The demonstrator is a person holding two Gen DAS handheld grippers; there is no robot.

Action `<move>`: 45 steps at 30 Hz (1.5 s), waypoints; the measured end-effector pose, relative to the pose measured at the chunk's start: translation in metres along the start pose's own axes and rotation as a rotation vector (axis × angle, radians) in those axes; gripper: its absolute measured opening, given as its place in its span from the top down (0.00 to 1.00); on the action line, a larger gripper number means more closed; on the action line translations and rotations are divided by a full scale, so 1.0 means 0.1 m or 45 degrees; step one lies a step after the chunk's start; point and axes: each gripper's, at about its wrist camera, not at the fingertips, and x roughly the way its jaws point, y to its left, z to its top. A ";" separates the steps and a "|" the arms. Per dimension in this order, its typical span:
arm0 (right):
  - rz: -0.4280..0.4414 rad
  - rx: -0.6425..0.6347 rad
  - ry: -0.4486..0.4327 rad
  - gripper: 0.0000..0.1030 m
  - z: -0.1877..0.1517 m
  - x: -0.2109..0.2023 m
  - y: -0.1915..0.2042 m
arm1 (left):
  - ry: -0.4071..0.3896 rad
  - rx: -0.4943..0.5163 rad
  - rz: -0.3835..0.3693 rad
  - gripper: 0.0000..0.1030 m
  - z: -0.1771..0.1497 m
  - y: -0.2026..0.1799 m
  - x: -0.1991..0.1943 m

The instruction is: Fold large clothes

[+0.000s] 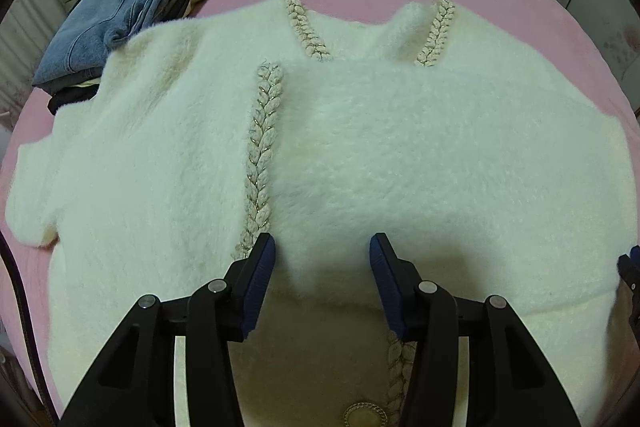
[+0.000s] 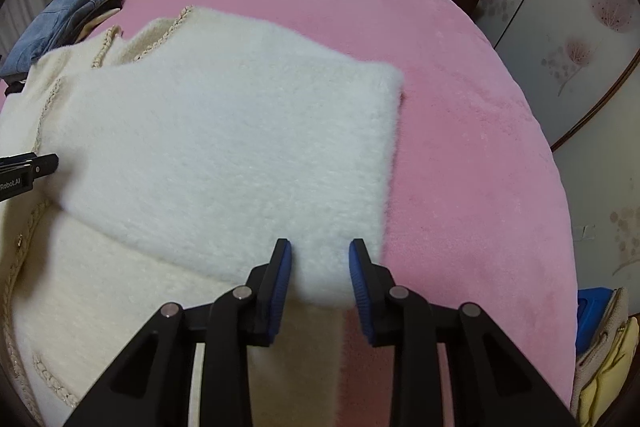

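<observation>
Fluffy white cardigan (image 1: 360, 155) with braided trim (image 1: 260, 155) blankets plush pink bedspread (image 2: 460, 147).

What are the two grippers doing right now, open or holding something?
Left gripper: open, empty, fingers over the white fuzzy cardigan.
Right gripper: open, holding nothing, jaws straddling the cardigan's folded-over edge.

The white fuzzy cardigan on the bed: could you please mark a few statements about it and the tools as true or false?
1. The white cardigan lies on a pink bed cover. True.
2. The left tool is clamped shut on the braided trim. False: its jaws stand open over the fabric.
3. A panel of the cardigan is folded over its front. True.
4. The denim garment lies on top of the cardigan. False: it lies on a pile beside it.
5. The right tool is open. True.
</observation>
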 end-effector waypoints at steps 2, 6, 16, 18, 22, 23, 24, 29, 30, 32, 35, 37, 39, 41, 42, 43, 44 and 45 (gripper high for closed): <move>0.021 0.025 0.011 0.71 0.03 -0.03 -0.02 | 0.022 -0.017 -0.002 0.53 0.04 0.01 -0.05; 0.091 0.066 0.022 0.71 0.09 -0.18 -0.08 | 0.026 -0.053 -0.025 0.49 0.12 0.00 -0.28; 0.254 0.072 0.027 0.70 0.27 -0.93 -0.25 | -0.081 -0.064 -0.009 0.24 0.10 -0.29 -1.48; 0.287 0.067 0.011 0.70 0.32 -1.14 -0.28 | -0.086 -0.053 -0.013 0.23 0.09 -0.38 -1.73; 0.348 0.057 -0.019 0.70 0.41 -1.49 -0.34 | -0.132 -0.059 -0.046 0.19 0.03 -0.46 -2.25; 0.359 0.055 -0.030 0.69 0.43 -1.59 -0.35 | -0.145 -0.068 -0.054 0.18 0.02 -0.45 -2.35; 0.374 0.051 -0.040 0.69 0.45 -1.68 -0.36 | -0.159 -0.083 -0.067 0.17 0.01 -0.45 -2.47; 0.437 0.015 -0.087 0.69 0.51 -2.05 -0.35 | -0.149 -0.216 -0.186 0.16 -0.06 -0.29 -2.84; 0.447 0.009 -0.091 0.69 0.51 -2.09 -0.34 | -0.150 -0.238 -0.196 0.16 -0.07 -0.23 -2.92; 0.476 -0.005 -0.091 0.69 0.51 -2.20 -0.28 | -0.168 -0.248 -0.180 0.16 -0.09 -0.15 -3.04; 0.522 -0.023 -0.087 0.69 0.50 -2.33 -0.15 | -0.181 -0.239 -0.139 0.16 -0.12 -0.02 -3.18; 0.549 -0.038 -0.091 0.69 0.48 -2.42 -0.04 | -0.179 -0.222 -0.131 0.16 -0.14 0.11 -3.24; 0.566 -0.064 -0.103 0.69 0.45 -2.51 0.09 | -0.186 -0.205 -0.147 0.16 -0.18 0.28 -3.31; 0.557 -0.104 -0.121 0.69 0.41 -2.61 0.29 | -0.190 -0.187 -0.161 0.16 -0.22 0.51 -3.32; 0.549 -0.119 -0.123 0.68 0.39 -2.65 0.38 | -0.186 -0.179 -0.167 0.16 -0.23 0.63 -3.30; 0.538 -0.130 -0.123 0.68 0.38 -2.68 0.49 | -0.182 -0.175 -0.174 0.16 -0.25 0.76 -3.28; 0.533 -0.137 -0.121 0.68 0.37 -2.70 0.61 | -0.175 -0.170 -0.191 0.16 -0.28 0.94 -3.24; 0.533 -0.143 -0.117 0.68 0.35 -2.73 0.73 | -0.166 -0.167 -0.203 0.16 -0.28 1.06 -3.18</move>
